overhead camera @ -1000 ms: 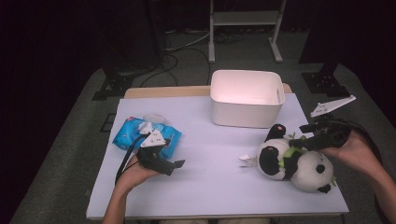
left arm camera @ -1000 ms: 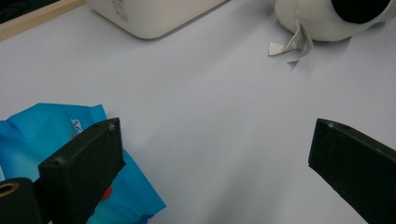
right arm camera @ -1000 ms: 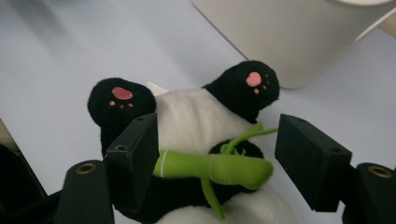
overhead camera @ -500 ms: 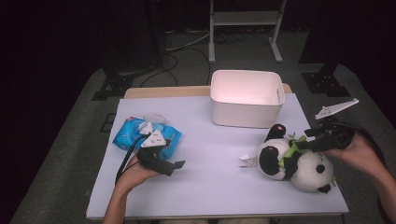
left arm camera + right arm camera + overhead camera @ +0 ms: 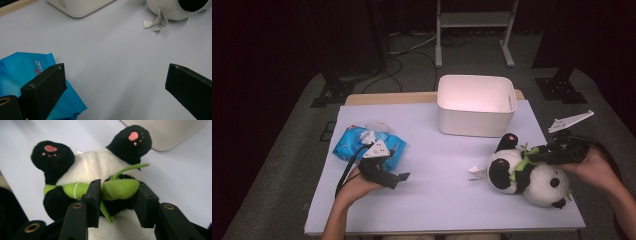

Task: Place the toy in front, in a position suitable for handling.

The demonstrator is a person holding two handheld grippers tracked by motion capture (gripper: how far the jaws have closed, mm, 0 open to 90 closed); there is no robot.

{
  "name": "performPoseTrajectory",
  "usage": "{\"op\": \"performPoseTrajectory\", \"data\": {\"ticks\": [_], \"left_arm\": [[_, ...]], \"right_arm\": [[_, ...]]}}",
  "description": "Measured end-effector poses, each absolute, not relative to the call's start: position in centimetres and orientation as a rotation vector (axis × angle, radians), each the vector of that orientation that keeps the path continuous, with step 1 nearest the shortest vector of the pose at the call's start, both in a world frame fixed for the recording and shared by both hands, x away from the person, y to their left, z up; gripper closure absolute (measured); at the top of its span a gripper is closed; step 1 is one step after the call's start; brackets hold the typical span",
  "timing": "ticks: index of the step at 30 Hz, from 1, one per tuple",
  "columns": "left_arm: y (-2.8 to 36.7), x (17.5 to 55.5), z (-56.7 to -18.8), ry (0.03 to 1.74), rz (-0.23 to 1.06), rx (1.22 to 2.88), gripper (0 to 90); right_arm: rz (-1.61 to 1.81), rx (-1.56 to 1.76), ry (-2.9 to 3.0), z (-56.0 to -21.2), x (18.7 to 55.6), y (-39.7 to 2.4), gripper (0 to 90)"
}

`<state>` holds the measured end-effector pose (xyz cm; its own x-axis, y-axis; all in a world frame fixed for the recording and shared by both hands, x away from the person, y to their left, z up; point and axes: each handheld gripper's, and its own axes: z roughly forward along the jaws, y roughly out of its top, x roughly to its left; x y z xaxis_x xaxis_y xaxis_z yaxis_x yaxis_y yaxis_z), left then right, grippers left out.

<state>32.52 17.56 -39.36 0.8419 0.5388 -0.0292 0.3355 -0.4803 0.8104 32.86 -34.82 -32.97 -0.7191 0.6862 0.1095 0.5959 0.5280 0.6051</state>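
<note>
While lying level, right gripper [image 5: 532, 156] jaws close on panda [image 5: 527, 177].

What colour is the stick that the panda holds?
Bright green: the stick across the panda shows best in the right gripper view.

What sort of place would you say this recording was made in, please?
Probably a lab or studio set up for recording: a white-covered table under bright light with dark surroundings, loose cables on the carpet behind it, and a metal stand at the back.
</note>
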Motion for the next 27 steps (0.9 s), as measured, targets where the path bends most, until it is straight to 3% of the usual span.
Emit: {"op": "performPoseTrajectory", "data": {"ticks": [6,27], "left_arm": [[17.6,32.5,-39.4,0.638,0.288,2.117,2.7],[17.8,32.5,-39.4,0.648,0.285,2.114,2.7]], "right_arm": [[1.008,1.081,2.618,-32.6,32.2,-34.8,74.4],[1.169,0.931,2.585,-30.2,30.3,-33.0,76.6]]}}
